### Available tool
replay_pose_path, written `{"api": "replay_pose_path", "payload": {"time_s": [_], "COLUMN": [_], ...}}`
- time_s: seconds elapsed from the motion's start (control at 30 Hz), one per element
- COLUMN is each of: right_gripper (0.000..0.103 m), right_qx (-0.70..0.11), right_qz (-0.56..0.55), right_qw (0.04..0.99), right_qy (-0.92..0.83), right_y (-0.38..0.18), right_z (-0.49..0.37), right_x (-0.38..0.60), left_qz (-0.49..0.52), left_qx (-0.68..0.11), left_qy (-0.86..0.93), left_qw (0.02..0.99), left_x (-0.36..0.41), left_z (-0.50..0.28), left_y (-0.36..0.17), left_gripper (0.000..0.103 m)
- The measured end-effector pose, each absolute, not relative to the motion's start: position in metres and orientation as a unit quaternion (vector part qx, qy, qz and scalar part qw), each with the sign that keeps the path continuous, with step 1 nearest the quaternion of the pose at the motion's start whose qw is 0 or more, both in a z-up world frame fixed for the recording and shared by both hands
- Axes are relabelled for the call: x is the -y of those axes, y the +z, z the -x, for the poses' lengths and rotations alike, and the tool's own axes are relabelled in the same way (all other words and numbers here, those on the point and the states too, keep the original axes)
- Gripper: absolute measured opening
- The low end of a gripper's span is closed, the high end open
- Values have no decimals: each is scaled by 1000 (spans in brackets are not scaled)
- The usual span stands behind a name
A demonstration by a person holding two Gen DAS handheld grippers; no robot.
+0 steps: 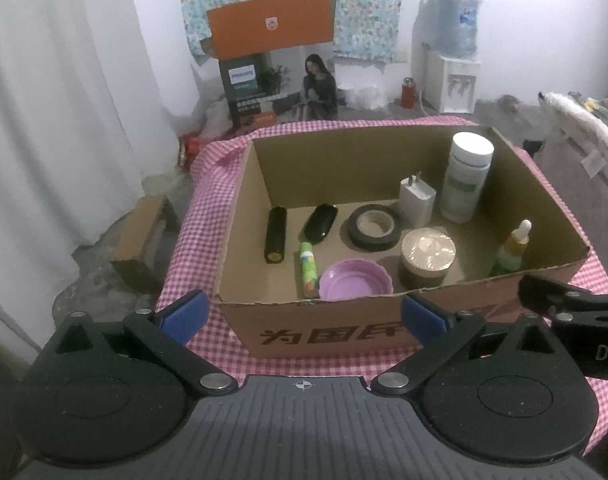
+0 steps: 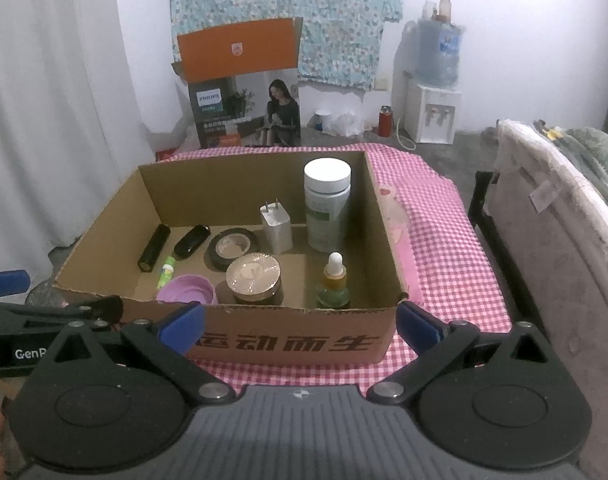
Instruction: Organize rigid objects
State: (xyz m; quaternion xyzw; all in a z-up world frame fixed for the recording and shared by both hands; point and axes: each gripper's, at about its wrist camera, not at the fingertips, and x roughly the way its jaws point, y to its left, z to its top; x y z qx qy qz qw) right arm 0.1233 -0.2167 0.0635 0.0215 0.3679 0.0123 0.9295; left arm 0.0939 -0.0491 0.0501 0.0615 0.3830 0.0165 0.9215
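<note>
- the left tool (image 1: pixel 302 314) hung just short of the cardboard box (image 1: pixel 323 330), its blue fingers spread wide apart and holding nothing.
- the right tool (image 2: pixel 300 324) sat beside it at the same near wall, fingers likewise apart and empty.
- the box stood on the worktop (image 2: pixel 455 248) with its pink checked cloth, and everything rigid lay inside: a black flashlight (image 1: pixel 274 235), a black case (image 1: pixel 321 223), a tape roll (image 1: pixel 373 227), a white charger (image 1: pixel 417 200), a tall white bottle (image 1: pixel 467 178), a round gold-lidded jar (image 1: pixel 427 256), a purple lid (image 1: pixel 355 280), a small green tube (image 1: pixel 308 269) and a dropper bottle (image 1: pixel 512 249).
- judging from this, the sorting looked close to finished.
- risk: the tall bottle and the dropper bottle stood upright near the right wall; a tool reaching in at an angle could tip either one.
- risk: the charger stood on end close to the bottle, so a nudge might topple it onto the tape roll.
- risk: the two tools were close together and could collide if both entered at once.
</note>
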Motion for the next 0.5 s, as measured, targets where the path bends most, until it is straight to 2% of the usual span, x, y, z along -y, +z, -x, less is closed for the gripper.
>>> {"api": "replay_pose_path", "payload": {"time_s": [0.5], "right_gripper": [103], "right_qx": [-380], "right_qz": [-22], "right_qw": [925], "right_qy": [-2], "right_y": [57], "right_z": [-133], "right_x": [221], "left_qz": [-59], "left_qx": [-388], "left_qy": [14], "left_qw": [920], "left_x": [53], "left_z": [-100], "left_y": [49], "left_gripper": [103]}}
